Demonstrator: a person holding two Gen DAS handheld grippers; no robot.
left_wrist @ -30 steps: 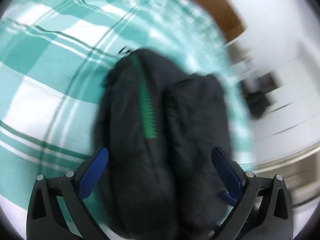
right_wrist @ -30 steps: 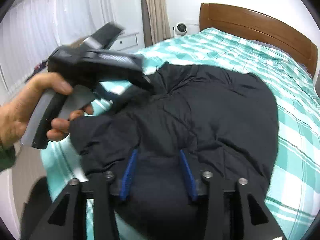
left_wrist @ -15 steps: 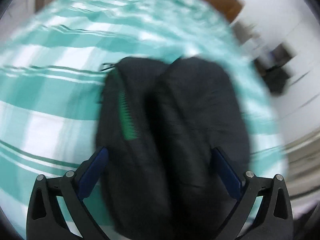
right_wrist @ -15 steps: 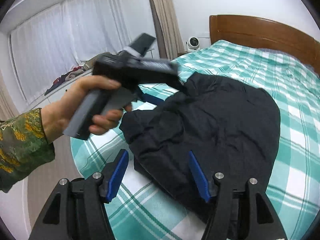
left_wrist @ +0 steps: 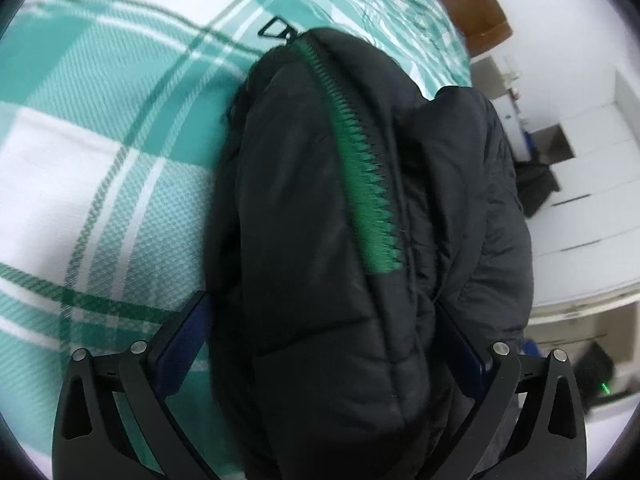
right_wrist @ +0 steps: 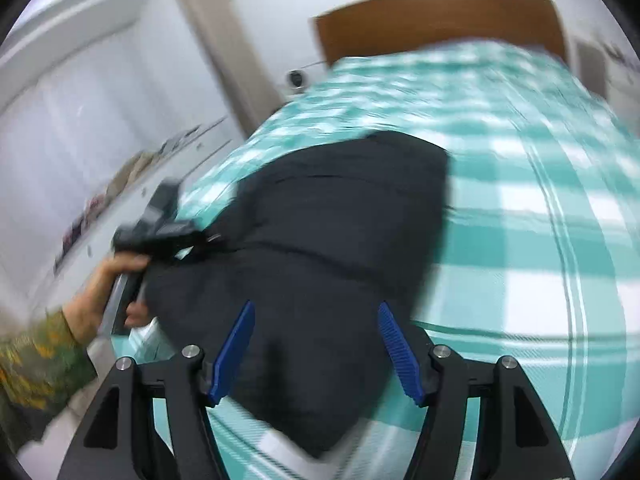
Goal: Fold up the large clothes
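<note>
On the left, the left tool (left_wrist: 320, 344) now sits lower, its wide jaws packed with a bunched fold of the black puffer jacket (right_wrist: 320, 240) on the bed (right_wrist: 540, 240). Rightward, the right tool (right_wrist: 316, 350) has let go and swung aside, jaws opening, empty; that fold seems laid. Wooden headboard (right_wrist: 440, 20) beyond, nothing obstructing

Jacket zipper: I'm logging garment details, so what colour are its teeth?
Bright green on the black jacket; the zipper shows best in the left wrist view.
</note>
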